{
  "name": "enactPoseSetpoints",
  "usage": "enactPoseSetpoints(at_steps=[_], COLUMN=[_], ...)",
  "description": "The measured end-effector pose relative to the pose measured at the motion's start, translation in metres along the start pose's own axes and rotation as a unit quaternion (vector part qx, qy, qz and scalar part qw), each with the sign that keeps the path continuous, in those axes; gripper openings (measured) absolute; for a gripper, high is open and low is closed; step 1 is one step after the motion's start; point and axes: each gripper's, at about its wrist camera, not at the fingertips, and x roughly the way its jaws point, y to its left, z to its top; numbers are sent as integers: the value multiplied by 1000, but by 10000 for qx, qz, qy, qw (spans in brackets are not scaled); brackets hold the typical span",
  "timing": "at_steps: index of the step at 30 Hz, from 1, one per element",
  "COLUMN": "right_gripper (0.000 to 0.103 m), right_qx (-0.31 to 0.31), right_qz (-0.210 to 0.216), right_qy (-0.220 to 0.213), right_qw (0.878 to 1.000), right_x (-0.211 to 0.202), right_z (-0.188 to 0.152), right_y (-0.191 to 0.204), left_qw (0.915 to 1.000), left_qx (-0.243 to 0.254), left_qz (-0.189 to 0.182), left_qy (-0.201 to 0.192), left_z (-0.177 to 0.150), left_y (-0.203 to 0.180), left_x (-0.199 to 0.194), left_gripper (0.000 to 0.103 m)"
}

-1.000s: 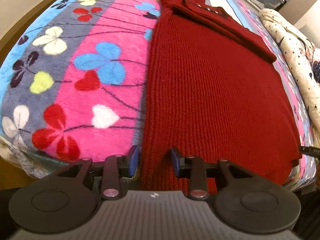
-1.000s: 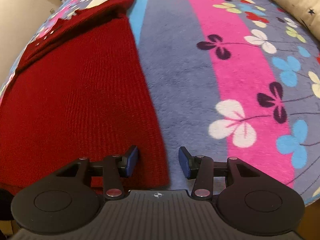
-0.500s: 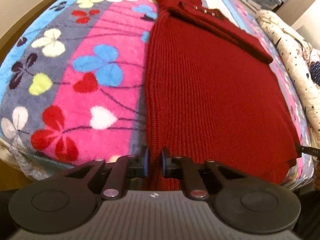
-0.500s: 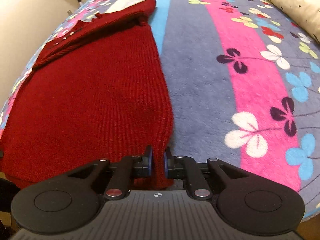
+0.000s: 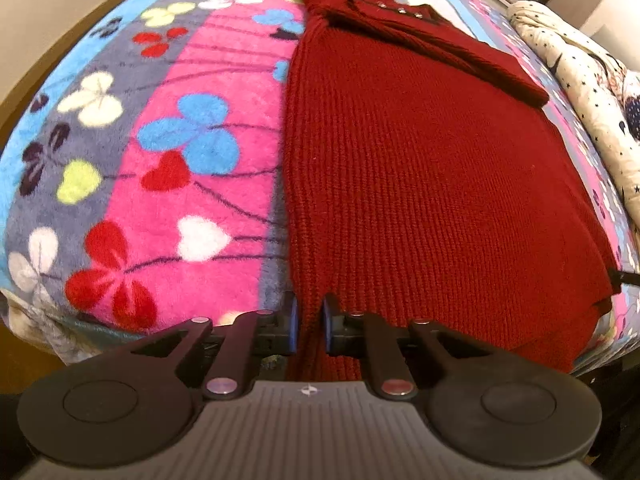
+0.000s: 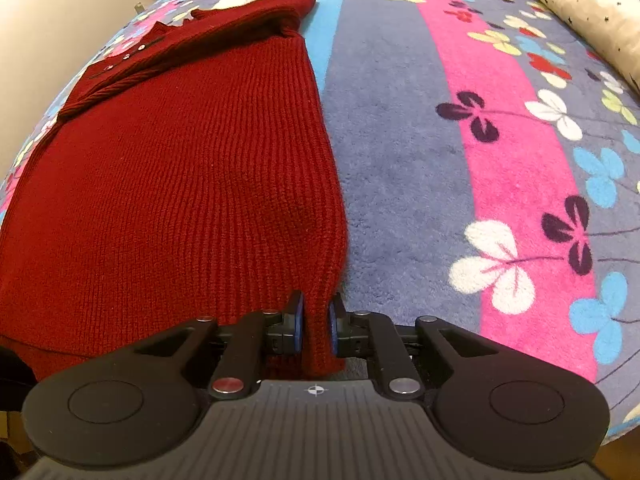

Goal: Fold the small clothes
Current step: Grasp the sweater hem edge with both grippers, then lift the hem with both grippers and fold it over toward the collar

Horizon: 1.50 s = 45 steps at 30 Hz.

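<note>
Sweater (image 5: pixel 420 168), dark red and ribbed, lies flat on a plush flowered blanket (image 5: pixel 192 128) spread over a bed, with its collar and folded-in sleeves at the far end and its hem hanging just over the near edge. The left gripper (image 5: pixel 307 330) has its jaws closing on the hem's left corner, and the knit is pinched between its blue pads. The right gripper (image 6: pixel 316 326) is closing too, clamped on the hem's right corner, with fabric bunched between its pads. A pale star-printed quilt (image 5: pixel 580 76) lies along the far side of the bed, well apart from the sweater.

Judging by this, the step in hand is taking hold of both bottom corners, ready for a lengthwise fold. The next move calls for lifting both corners together, level with each other, and carrying the hem up towards the collar without dragging the body sideways. How much fabric each grip has caught is hard to tell, since the hem dips out of sight below the pads.
</note>
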Motion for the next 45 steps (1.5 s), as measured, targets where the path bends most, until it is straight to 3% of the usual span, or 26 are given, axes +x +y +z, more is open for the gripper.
enactPoseSetpoints(at_steps=[4, 11, 19, 23, 27, 30, 33, 36, 39, 40, 43, 45], right_gripper=[10, 8, 5, 5, 5, 5, 5, 5, 6, 6, 9, 13], right_qx=[58, 141, 482, 765, 973, 970, 1325, 1521, 1590, 1599, 1596, 1715], right_qz=[109, 660, 1571, 1737, 1636, 1202, 855, 541, 427, 303, 306, 22], right_qy=[-411, -1449, -2427, -2706, -2583, -2245, -1699, -1338, -1208, -976, -1200, -1230], right_qw=[9991, 9871, 9561, 9438, 9471, 9621, 9728, 9778, 9789, 9818, 9794, 9775], right_x=[-20, -102, -207, -223, -194, -143, -81, -27, 13, 23, 25, 26], right_z=[1, -5, -26, -20, 18, 62, 102, 124, 118, 118, 125, 126], right_y=[0, 7, -13, -31, -32, -27, -32, -34, -31, -28, -27, -33], left_qw=[9990, 9910, 9724, 9699, 9775, 9832, 9909, 9952, 9949, 9953, 9945, 9920], left_qx=[275, 657, 642, 392, 135, -48, -185, -486, -555, -523, -782, -1004], left_qz=[35, -439, -1437, -1590, -1164, -920, -665, -427, -440, -361, -247, -166], left_qy=[-345, -1080, -1722, -1801, -1753, -1574, -1154, -731, -716, -724, -647, -751], left_z=[-2, -4, -6, 14, 63, 110, 152, 171, 178, 180, 184, 185], left_y=[-10, -26, -7, 9, 16, 25, 35, 47, 45, 44, 54, 63], left_x=[-20, -98, -207, -212, -170, -119, -55, -4, 7, 10, 15, 12], left_gripper=[10, 6, 5, 5, 5, 6, 6, 6, 7, 7, 7, 7])
